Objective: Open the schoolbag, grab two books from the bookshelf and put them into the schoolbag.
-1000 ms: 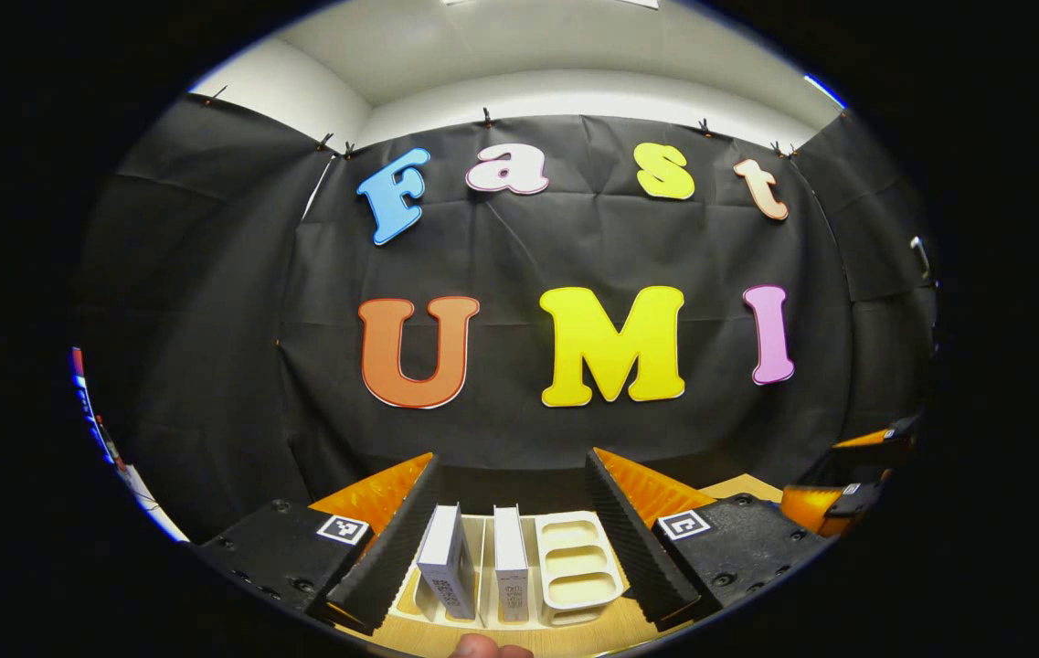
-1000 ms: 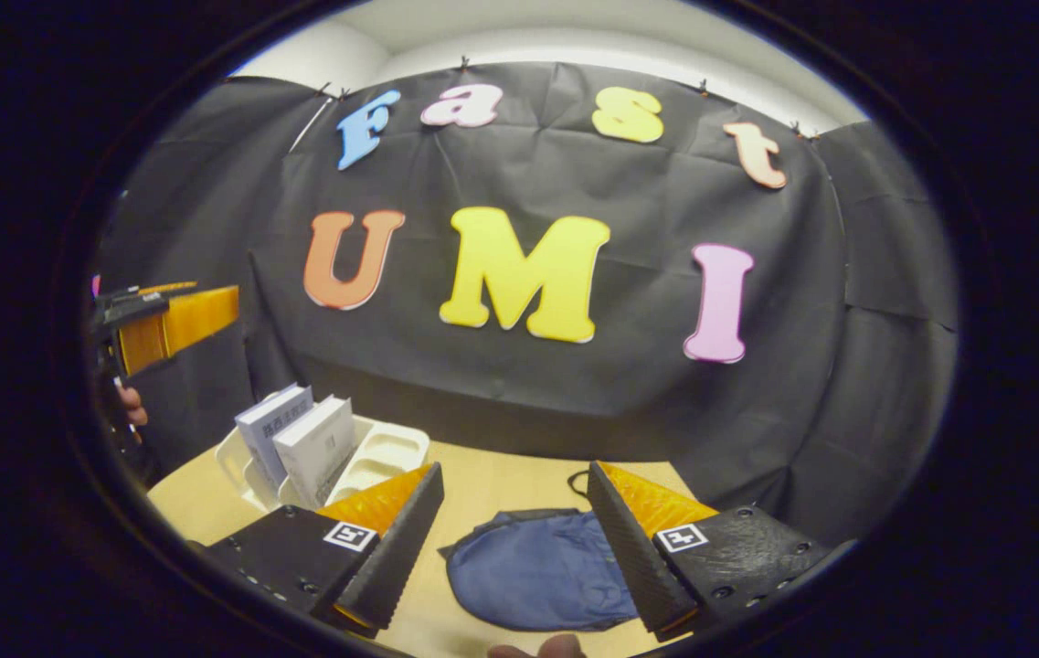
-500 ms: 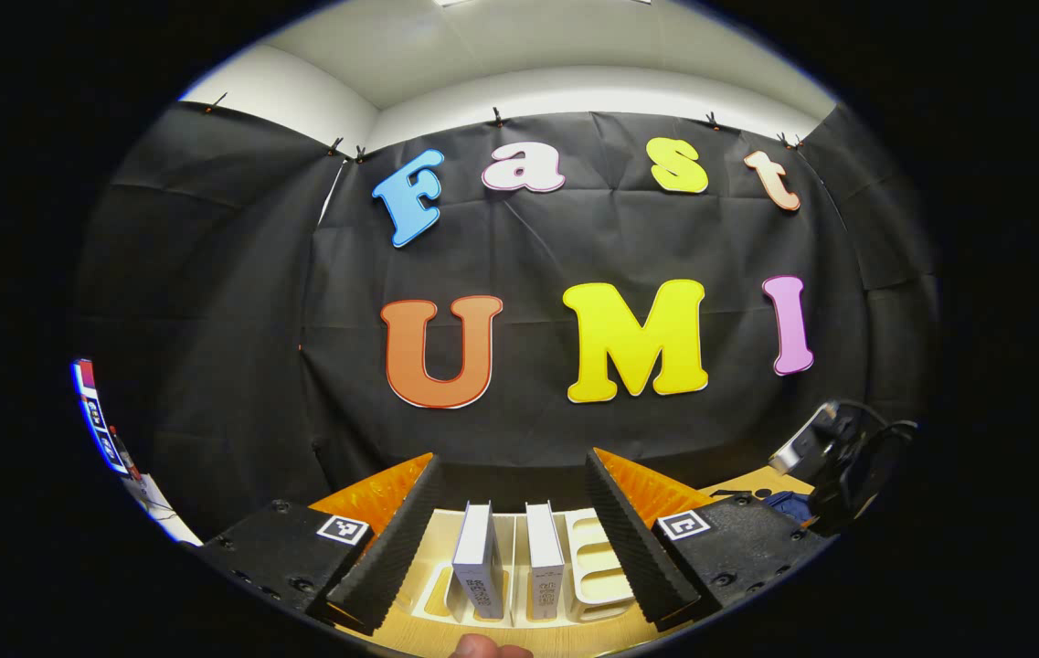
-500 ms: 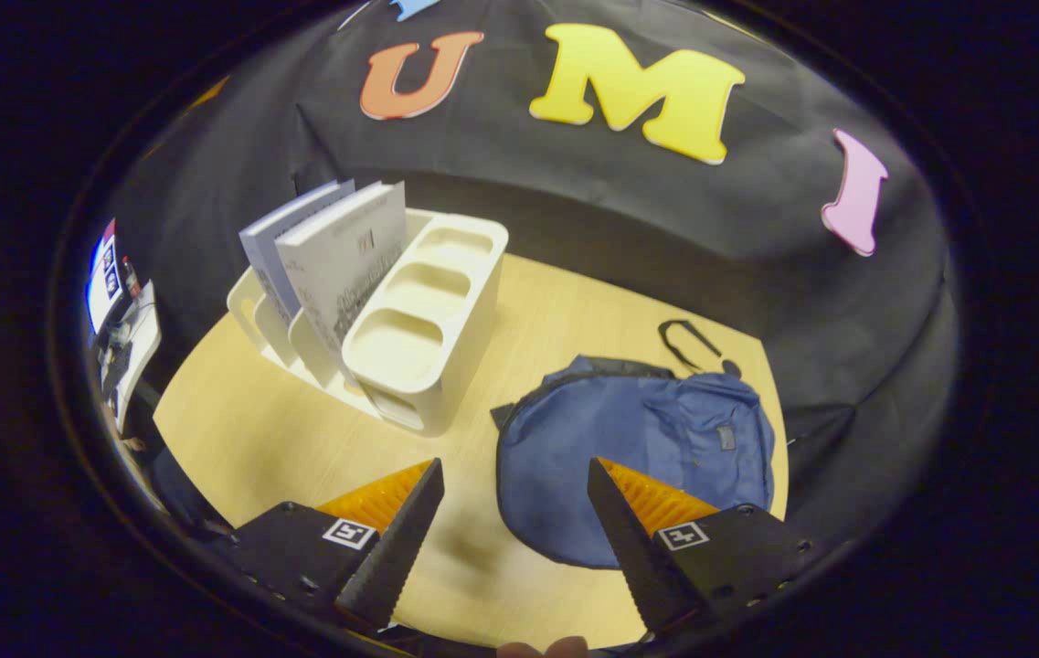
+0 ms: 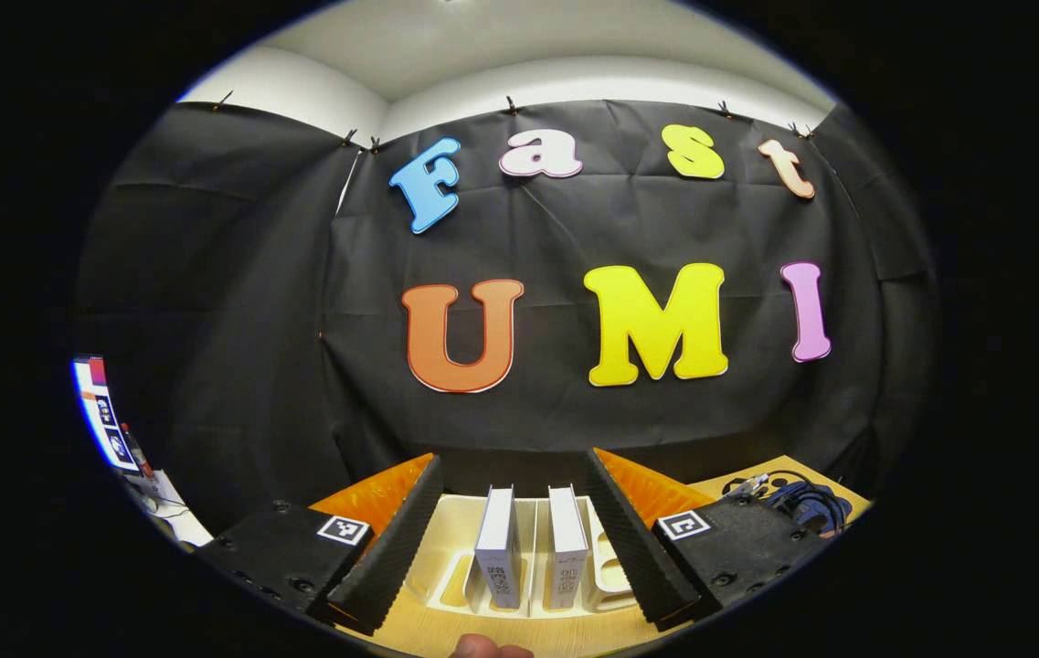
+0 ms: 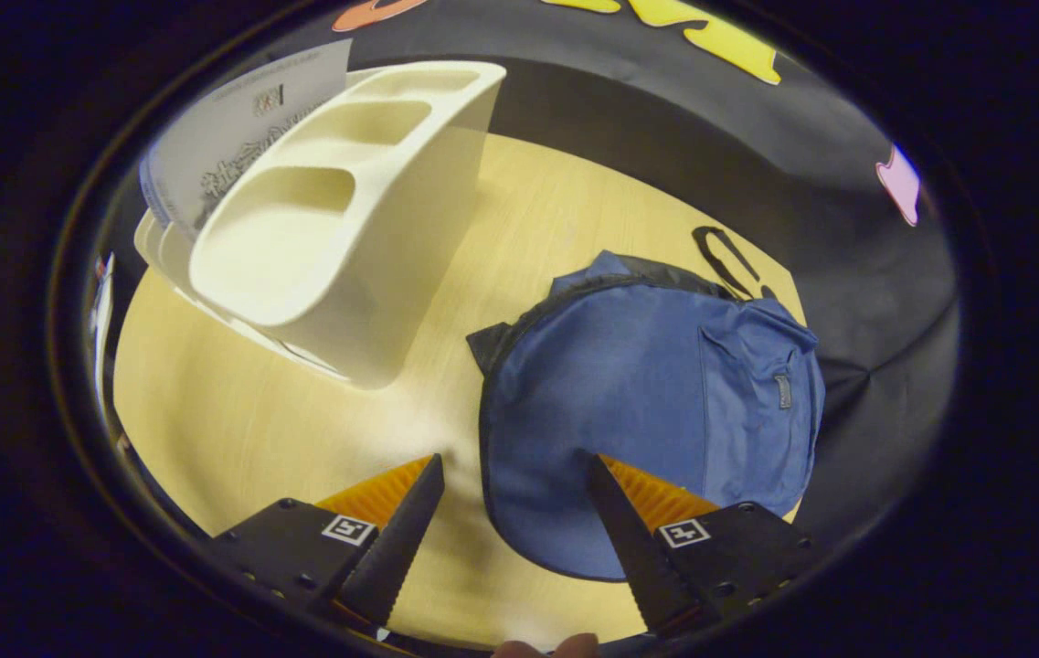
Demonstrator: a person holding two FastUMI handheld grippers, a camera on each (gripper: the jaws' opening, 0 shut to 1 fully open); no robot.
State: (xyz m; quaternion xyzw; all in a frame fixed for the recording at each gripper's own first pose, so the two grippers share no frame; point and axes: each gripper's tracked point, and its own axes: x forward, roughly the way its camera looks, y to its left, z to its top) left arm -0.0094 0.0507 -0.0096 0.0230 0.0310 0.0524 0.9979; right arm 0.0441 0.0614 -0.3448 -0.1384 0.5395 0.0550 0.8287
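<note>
Schoolbag (image 6: 656, 402): blue, lying flat and apparently closed on the pale wooden surface (image 6: 300, 429), just to the right of the cream bookshelf (image 6: 345, 238). A dark loop, probably a strap, lies on the surface behind the bag, on the side away from the camera. Where the zip pull sits cannot be told from these views.

Right claw (image 6: 505, 530): fingers apart and holding nothing, poised over the near edge of the bag, to the right of the bookshelf's front corner.

Books: two stand upright in the bookshelf's slots, the left book (image 5: 499, 548) just beside the right book (image 5: 567, 548), apart from each other.

Left claw (image 5: 510, 530): fingers apart and holding nothing, facing the bookshelf head-on so that both spines fall between its fingers.

Risks, as judged from this arrangement:
- The bag is soft and unweighted. A pull on fabric rather than on the zip would likely drag or bunch the whole bag and leave it closed.
- The bag lies near the bookshelf. A sideways tug could push it against the shelf's base.
- With both spines in the left claw's gap, closing could catch two books together, or tip the light shelf.
</note>
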